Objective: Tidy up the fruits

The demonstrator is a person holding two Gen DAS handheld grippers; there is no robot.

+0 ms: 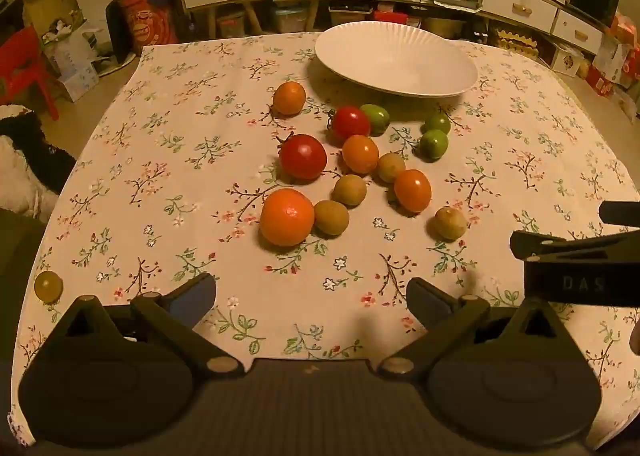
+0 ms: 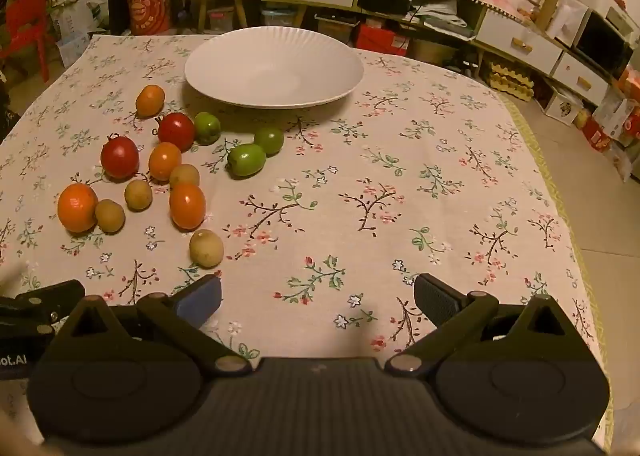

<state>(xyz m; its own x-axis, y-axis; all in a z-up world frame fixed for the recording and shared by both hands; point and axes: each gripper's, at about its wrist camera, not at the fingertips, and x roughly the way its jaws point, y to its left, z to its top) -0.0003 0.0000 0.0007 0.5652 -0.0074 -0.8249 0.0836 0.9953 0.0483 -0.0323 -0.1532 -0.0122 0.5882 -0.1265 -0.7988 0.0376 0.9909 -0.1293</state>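
Fruits cluster mid-table, left of centre in the right view: orange [image 1: 287, 217] nearest, two red tomatoes [image 1: 303, 156], orange tomatoes [image 1: 412, 190], brown longans [image 1: 331, 217], three green ones [image 1: 434, 143] nearer the plate [image 1: 396, 59]. The white plate sits empty at the far side of the floral cloth [image 1: 160, 175]. One grape [image 1: 48, 286] lies alone near the left edge. Left gripper [image 1: 311, 296] wide open, nothing between its jaws, above bare cloth; right gripper [image 2: 317, 296] likewise wide open, holding nothing.
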